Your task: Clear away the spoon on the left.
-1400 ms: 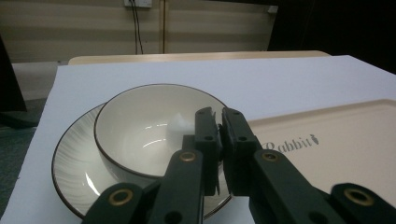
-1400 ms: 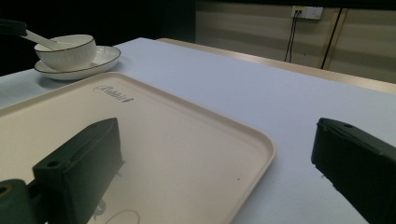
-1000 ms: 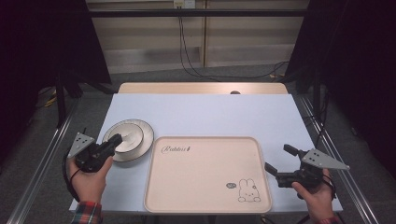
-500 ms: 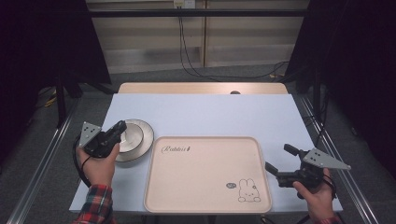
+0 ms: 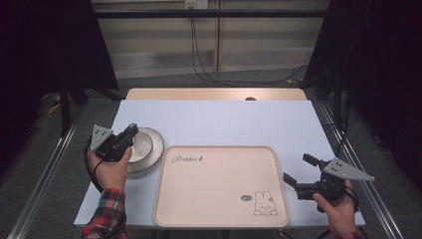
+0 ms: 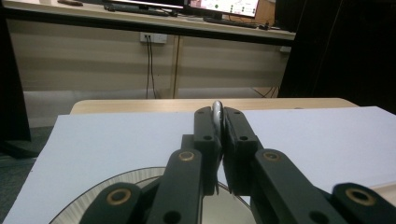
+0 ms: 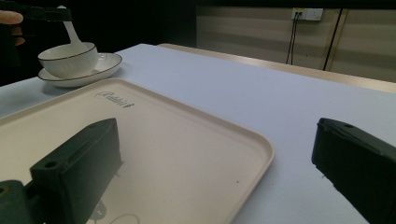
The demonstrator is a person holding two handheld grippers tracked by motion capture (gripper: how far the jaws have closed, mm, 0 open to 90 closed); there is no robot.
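From the high view, my left tool (image 5: 130, 133) sits at about nine o'clock on the table (image 5: 219, 119), over a white bowl (image 5: 141, 144) that stands on a plate (image 5: 153, 151). Its jaws are pressed together on something thin that I cannot make out from here. My right tool (image 5: 299, 170) rests at about four o'clock, just off the right edge of the cream tray (image 5: 219, 199), jaws spread wide with nothing between them. The tray lies at six o'clock, just beside the plate, with a rabbit drawing (image 5: 264, 204) near its lower right corner.

In the left gripper view, my left tool (image 6: 218, 122) has its two black jaws clamped on the handle of a white spoon (image 6: 217, 110), whose end pokes up between the tips at twelve o'clock. The ribbed rim of the plate (image 6: 93, 196) curves beneath at seven o'clock.

In the right gripper view, my right tool (image 7: 217, 154) stands open, one jaw at eight o'clock and the other at four o'clock, well apart, with the tray (image 7: 187, 154) between and below them. At ten o'clock the bowl (image 7: 68, 59) sits in the plate (image 7: 105, 63); the spoon (image 7: 72, 33) hangs into the bowl, its handle held by my left tool (image 7: 49, 14).
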